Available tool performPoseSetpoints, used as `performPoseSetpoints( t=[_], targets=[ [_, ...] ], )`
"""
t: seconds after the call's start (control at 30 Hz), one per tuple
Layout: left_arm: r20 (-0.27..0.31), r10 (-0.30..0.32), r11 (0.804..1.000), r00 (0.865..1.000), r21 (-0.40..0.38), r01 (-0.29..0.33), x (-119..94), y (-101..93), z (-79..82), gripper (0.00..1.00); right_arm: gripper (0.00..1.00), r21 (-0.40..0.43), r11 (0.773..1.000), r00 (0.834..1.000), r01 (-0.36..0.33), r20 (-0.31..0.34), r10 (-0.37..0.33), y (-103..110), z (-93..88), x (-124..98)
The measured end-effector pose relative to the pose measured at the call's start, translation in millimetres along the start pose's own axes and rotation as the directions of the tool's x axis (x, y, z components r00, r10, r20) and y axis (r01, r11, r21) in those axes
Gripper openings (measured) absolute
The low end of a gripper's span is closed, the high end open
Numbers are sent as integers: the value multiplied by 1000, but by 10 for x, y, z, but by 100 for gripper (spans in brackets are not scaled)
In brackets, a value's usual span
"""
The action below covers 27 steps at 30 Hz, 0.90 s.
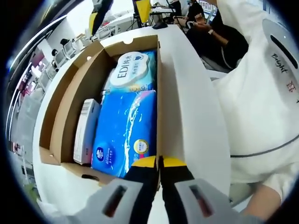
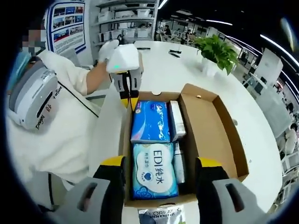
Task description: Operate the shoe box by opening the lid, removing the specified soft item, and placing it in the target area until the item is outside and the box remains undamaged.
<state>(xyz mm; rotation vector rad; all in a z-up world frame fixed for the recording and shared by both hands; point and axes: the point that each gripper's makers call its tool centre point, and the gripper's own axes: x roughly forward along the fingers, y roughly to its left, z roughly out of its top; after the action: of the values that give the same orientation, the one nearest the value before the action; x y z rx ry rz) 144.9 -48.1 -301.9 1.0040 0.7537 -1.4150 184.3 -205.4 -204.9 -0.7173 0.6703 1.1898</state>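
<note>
The white bench (image 2: 196,79) carries the shoe box (image 2: 212,135), whose lid is already folded out to one side, so the main risk now is to the cardboard. My left gripper (image 1: 159,164) has its jaws together on the thin edge of the box wall, and if I pull or twist there while lifting something out, I think the wall can crease or tear. My right gripper (image 2: 160,173) stands with its jaws wide apart over the near end of the box, above the white EDI wipes pack (image 2: 154,173). This soft pack lies tightly between the blue tissue pack (image 2: 150,120) and the box end, so a shallow grip may slip off its film. A deep grip may also catch the slim bottle (image 2: 178,163) beside it.
</note>
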Motion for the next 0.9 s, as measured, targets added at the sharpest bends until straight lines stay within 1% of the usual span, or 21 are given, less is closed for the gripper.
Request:
performPoseSetpoints(
  t=[0.07,0.17,0.23,0.27,0.33,0.4,0.53,0.67,0.77,0.83,0.9],
  targets=[
    [4,2,1000,1000,10,-2,-3,-4,-2,1,63,22,1000,1000,-3,-2,3,-35,2,32],
    [3,9,1000,1000,16,-9,-4,-5,-4,2,64,19,1000,1000,-2,-10,2,-46,17,57],
    [3,12,1000,1000,15,-12,-5,-4,-5,2,63,29,999,1000,-13,-15,13,-34,19,84],
    [4,14,1000,1000,14,-14,-6,-4,-5,2,63,40,999,999,-15,-29,17,-28,-4,112],
    [7,15,1000,1000,12,-15,-7,-2,-4,2,63,29,999,999,-26,-45,27,-5,-36,151],
    [15,13,1000,1000,3,-13,-9,4,-1,2,63,30,999,994,-44,-97,47,13,-143,245],
    [18,23,1000,1000,14,-24,-8,-2,2,2,64,44,997,987,-69,-145,75,58,-217,337],
    [15,24,1000,1000,14,-24,-7,0,4,2,66,45,995,983,-93,-157,99,82,-226,346],
    [14,26,1000,1000,11,-26,-6,2,7,2,67,56,992,976,-117,-180,125,117,-252,371],
    [14,28,1000,1000,8,-28,-6,5,9,2,68,35,990,959,-139,-246,143,121,-354,411],
    [14,29,1000,999,7,-29,-5,7,10,2,68,52,987,951,-150,-266,158,129,-396,471]
  ],
)
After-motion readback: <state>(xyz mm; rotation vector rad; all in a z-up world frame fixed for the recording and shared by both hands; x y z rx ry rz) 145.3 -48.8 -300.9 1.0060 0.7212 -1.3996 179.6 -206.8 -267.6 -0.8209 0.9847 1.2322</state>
